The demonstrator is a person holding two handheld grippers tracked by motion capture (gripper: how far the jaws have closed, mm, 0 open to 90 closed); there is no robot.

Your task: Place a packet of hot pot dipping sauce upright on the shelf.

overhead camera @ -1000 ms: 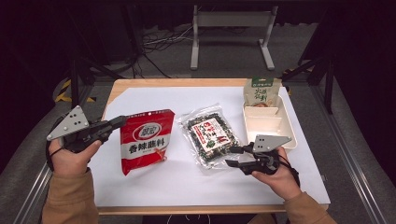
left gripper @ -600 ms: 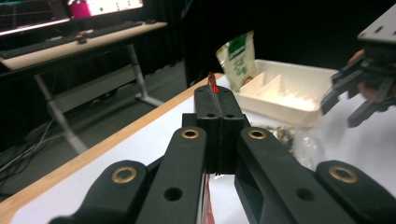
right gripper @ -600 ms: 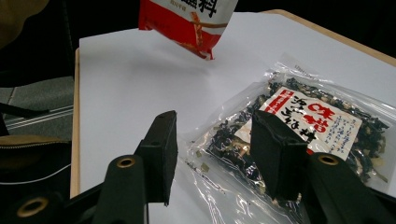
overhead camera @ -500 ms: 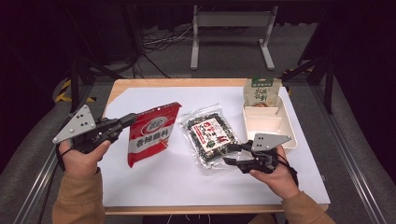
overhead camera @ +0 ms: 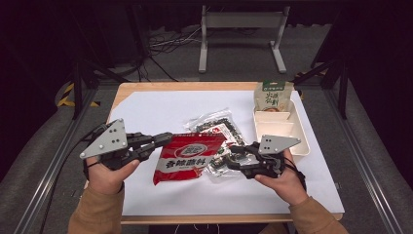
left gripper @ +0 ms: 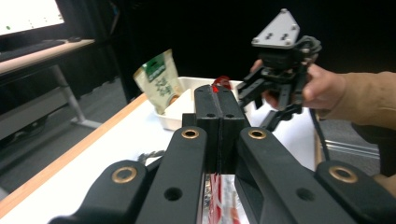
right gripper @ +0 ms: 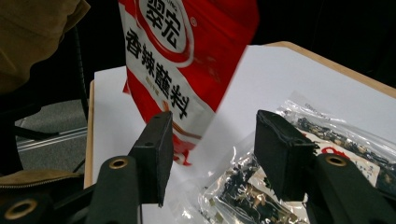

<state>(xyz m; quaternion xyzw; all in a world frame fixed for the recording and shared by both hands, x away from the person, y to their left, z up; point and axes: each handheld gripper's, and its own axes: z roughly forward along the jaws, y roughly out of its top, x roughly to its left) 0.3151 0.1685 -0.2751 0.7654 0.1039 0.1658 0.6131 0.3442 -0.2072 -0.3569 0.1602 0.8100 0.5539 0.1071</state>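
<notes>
A red seasoning packet (overhead camera: 189, 158) hangs above the white sheet, pinched at its left edge by my left gripper (overhead camera: 166, 138), which is shut on it. In the left gripper view the shut gripper (left gripper: 218, 100) shows a sliver of the red packet (left gripper: 222, 82) above its tips. My right gripper (overhead camera: 233, 157) stands open just right of the packet, over a clear packet of dark seaweed (overhead camera: 217, 130). From the right gripper view, the open gripper (right gripper: 212, 149) faces the red packet (right gripper: 182, 60), with the seaweed packet (right gripper: 327, 140) lying on the sheet below.
A white divided tray (overhead camera: 297, 141) sits at the right edge of the sheet, with a green packet (overhead camera: 272, 96) standing at its far end. The left gripper view shows the green packet (left gripper: 159, 80), the tray (left gripper: 189, 105) and the right gripper (left gripper: 264, 100) farther off.
My left gripper has lifted the red packet off the sheet and carried it right, up against the right gripper. The right gripper has stayed in place, open.
</notes>
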